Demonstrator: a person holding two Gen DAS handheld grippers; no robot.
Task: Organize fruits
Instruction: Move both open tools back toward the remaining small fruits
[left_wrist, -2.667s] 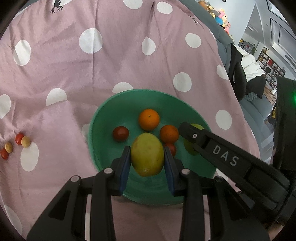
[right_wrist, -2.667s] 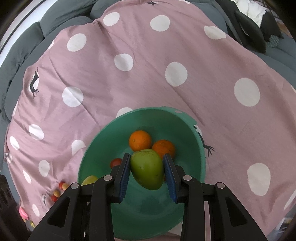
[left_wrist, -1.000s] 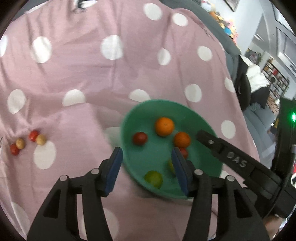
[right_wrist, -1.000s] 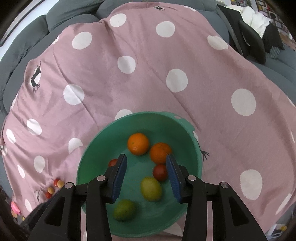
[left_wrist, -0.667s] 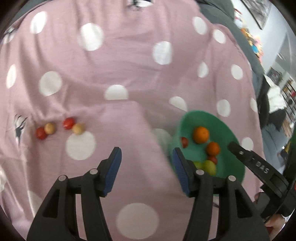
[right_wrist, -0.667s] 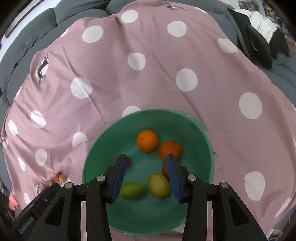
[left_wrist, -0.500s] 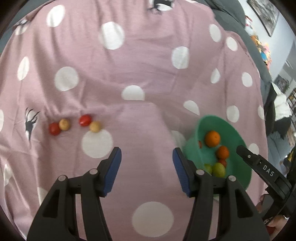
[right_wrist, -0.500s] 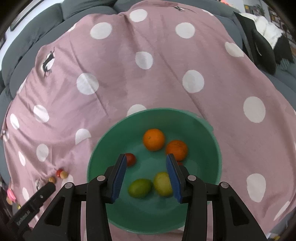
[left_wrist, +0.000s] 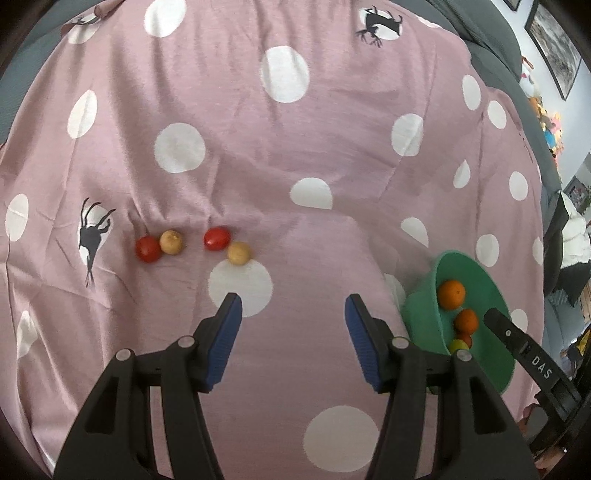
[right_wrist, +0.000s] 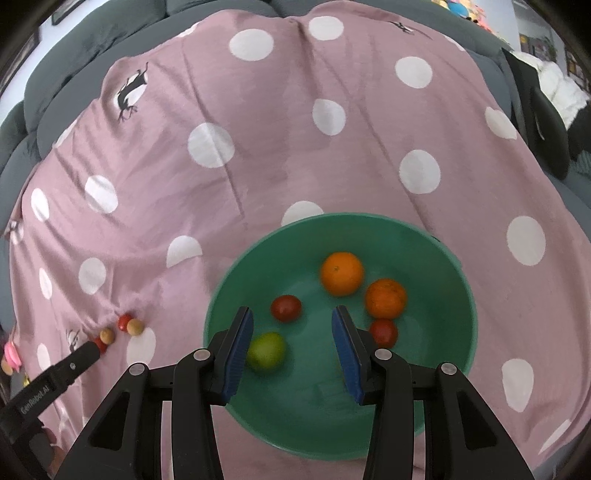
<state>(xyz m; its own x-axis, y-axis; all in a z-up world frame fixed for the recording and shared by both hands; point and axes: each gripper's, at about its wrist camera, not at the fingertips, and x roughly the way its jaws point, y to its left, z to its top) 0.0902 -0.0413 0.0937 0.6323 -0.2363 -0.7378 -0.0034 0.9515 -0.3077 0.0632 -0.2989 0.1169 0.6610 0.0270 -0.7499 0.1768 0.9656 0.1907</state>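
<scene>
The green bowl (right_wrist: 458, 295) sat on the pink dotted cloth (right_wrist: 258, 147) and held two oranges (right_wrist: 341, 273), two red fruits and a green one (right_wrist: 266, 350). Your right gripper (right_wrist: 291, 343) hung wide open over it, empty. Your left gripper (left_wrist: 291, 332) was open too, empty, near four small fruits (left_wrist: 216, 238) on the cloth.

Pink polka-dot cloth (left_wrist: 295, 147), grey sofa (right_wrist: 92, 33), possibly framed picture (left_wrist: 557, 62)

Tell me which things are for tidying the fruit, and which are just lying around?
For the job: green bowl, two oranges, green fruit, four small loose fruits on the blanket, left gripper, right gripper.

Just there: spotted pink blanket, grey sofa.
</scene>
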